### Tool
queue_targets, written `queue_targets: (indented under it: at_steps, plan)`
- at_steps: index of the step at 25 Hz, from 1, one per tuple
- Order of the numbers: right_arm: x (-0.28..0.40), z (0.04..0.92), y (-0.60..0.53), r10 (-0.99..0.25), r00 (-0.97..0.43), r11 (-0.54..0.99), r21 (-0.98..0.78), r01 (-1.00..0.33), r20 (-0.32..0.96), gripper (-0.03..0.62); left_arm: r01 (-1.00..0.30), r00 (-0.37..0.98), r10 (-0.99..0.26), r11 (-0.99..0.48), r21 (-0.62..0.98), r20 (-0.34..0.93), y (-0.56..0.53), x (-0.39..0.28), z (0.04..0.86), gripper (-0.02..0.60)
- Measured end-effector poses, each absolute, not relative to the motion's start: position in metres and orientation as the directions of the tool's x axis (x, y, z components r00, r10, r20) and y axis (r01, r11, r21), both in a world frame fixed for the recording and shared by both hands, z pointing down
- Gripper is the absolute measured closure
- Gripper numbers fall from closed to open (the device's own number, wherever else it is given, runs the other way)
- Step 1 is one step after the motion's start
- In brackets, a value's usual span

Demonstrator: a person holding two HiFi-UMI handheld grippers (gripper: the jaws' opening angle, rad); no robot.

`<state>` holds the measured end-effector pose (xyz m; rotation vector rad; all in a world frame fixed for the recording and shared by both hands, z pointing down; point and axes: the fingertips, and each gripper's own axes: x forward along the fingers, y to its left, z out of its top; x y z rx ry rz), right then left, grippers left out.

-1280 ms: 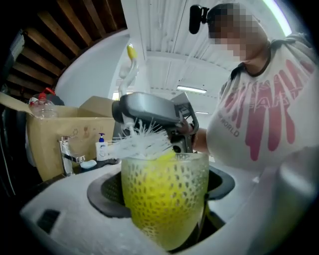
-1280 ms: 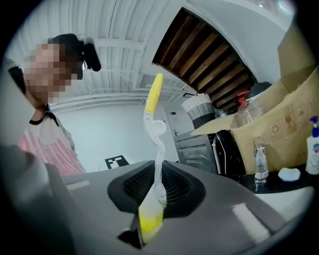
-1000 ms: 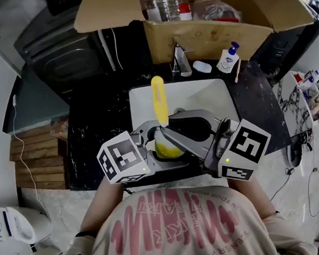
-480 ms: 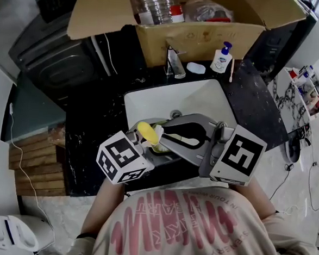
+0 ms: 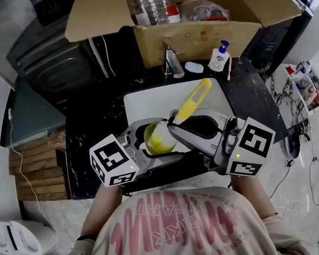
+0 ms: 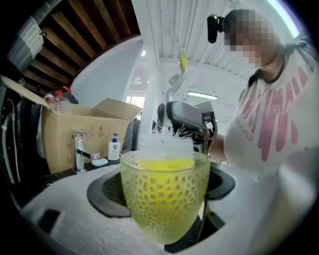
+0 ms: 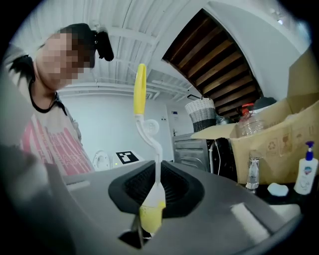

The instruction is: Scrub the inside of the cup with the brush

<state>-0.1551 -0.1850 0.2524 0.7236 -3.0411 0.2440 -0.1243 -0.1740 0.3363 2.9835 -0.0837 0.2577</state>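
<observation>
A yellow-green dimpled cup [image 5: 159,143] is held over the sink's front edge, with my left gripper [image 5: 147,150] shut on it. In the left gripper view the cup [image 6: 164,194] stands upright between the jaws, and white bristles [image 6: 170,141] stick out of its mouth. My right gripper [image 5: 174,132] is shut on the brush. Its yellow handle [image 5: 194,102] leans up and to the right, and its head sits inside the cup. In the right gripper view the brush [image 7: 141,89] rises from between the jaws, gripped low on its yellow end [image 7: 151,213].
A white sink [image 5: 208,95] lies under the grippers, set in a black counter [image 5: 97,120]. Behind it are a faucet [image 5: 172,62], a soap bar [image 5: 195,67], a pump bottle [image 5: 219,56] and an open cardboard box [image 5: 172,29] with plastic bottles.
The brush handle has swung from up-left, through a low tilt toward me, to leaning up-right, its head staying in the cup. The left gripper shifted slightly left with the cup.
</observation>
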Motion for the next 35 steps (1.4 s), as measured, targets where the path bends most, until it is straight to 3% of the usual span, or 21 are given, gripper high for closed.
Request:
queue_targets:
  at_steps: [7, 20, 28, 35]
  plan:
    - [-0.159, 0.252, -0.176, -0.452, -0.892, 0.872, -0.214, -0.440, -0.007, 0.545, 0.066, 0.979, 0.088, -0.990, 0.127, 0.183, -0.147, -0.126, 0.336, 0.183]
    - [-0.134, 0.216, -0.189, -0.583, -0.764, 0.793, -0.397, -0.462, -0.276, 0.551, -0.171, 0.966, -0.135, -0.973, 0.155, 0.219, -0.171, -0.157, 0.349, 0.181]
    - [-0.108, 0.206, -0.199, -0.650, -0.673, 0.744, -0.479, -0.466, -0.354, 0.549, -0.247, 0.964, -0.221, -0.951, 0.188, 0.148, -0.181, -0.172, 0.338, 0.181]
    - [-0.090, 0.198, -0.205, -0.662, -0.639, 0.734, -0.510, -0.449, -0.392, 0.551, -0.318, 0.941, -0.282, -0.928, 0.197, 0.189, -0.189, -0.174, 0.345, 0.181]
